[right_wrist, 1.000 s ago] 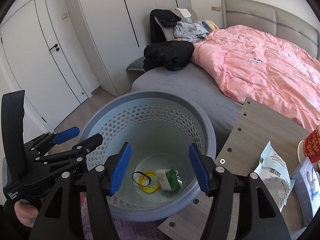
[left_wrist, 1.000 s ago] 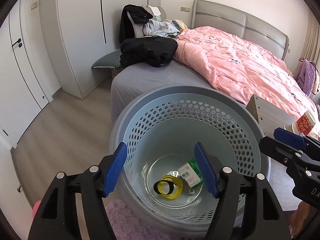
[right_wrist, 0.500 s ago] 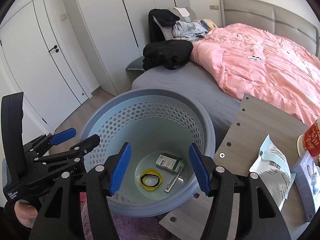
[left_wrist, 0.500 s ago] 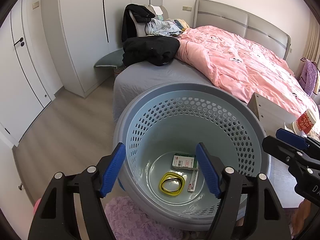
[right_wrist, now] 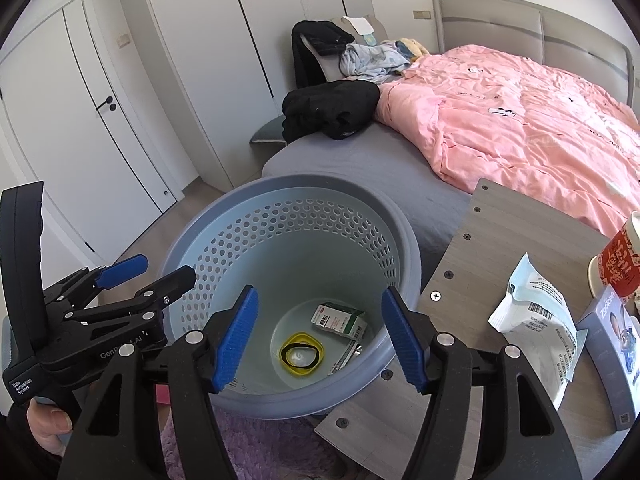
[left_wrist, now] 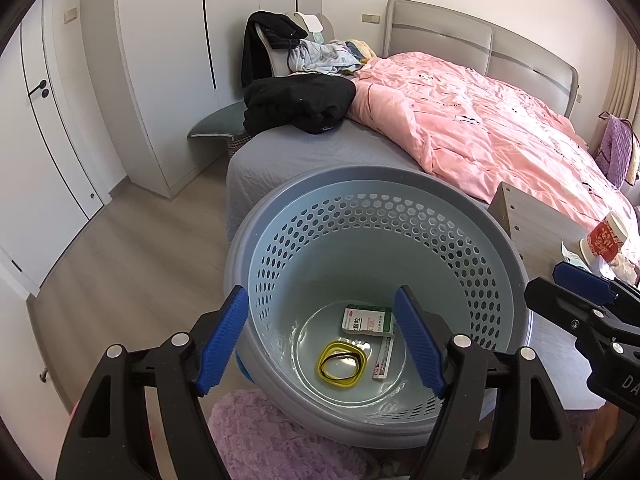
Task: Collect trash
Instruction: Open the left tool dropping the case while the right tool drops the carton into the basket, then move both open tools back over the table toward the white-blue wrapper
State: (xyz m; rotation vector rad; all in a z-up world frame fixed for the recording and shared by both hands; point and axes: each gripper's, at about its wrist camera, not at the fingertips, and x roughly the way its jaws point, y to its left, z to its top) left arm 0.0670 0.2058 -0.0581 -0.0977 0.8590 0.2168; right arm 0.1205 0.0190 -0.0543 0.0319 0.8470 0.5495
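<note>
A round grey-blue perforated basket (left_wrist: pixel 360 176) (right_wrist: pixel 280 184) stands on the floor between bed and side table. On its bottom lie a green-and-white medicine box (left_wrist: pixel 366 320) (right_wrist: pixel 338 318), a yellow ring with a black band (left_wrist: pixel 342 364) (right_wrist: pixel 301 356) and a thin white strip (left_wrist: pixel 384 358). My left gripper (left_wrist: pixel 320 294) (right_wrist: pixel 166 270) hovers over the near rim, jaws opening, nothing between them. Over the same basket my right gripper (right_wrist: pixel 318 292) (left_wrist: pixel 548 278) is also opening and holds nothing.
The wooden side table (right_wrist: pixel 500 232) to the right carries a white-blue packet (right_wrist: pixel 536 320), a red paper cup (right_wrist: pixel 618 260) and a blue box (right_wrist: pixel 616 344). Beyond the basket is a bed with a pink duvet (left_wrist: pixel 480 140) and black clothes (left_wrist: pixel 300 104). A purple rug (left_wrist: pixel 272 440) lies underfoot.
The medicine box, tilted beside the yellow ring a second ago, now lies flat farther back on the basket's bottom with the strip next to it. Both grippers kept their places.
</note>
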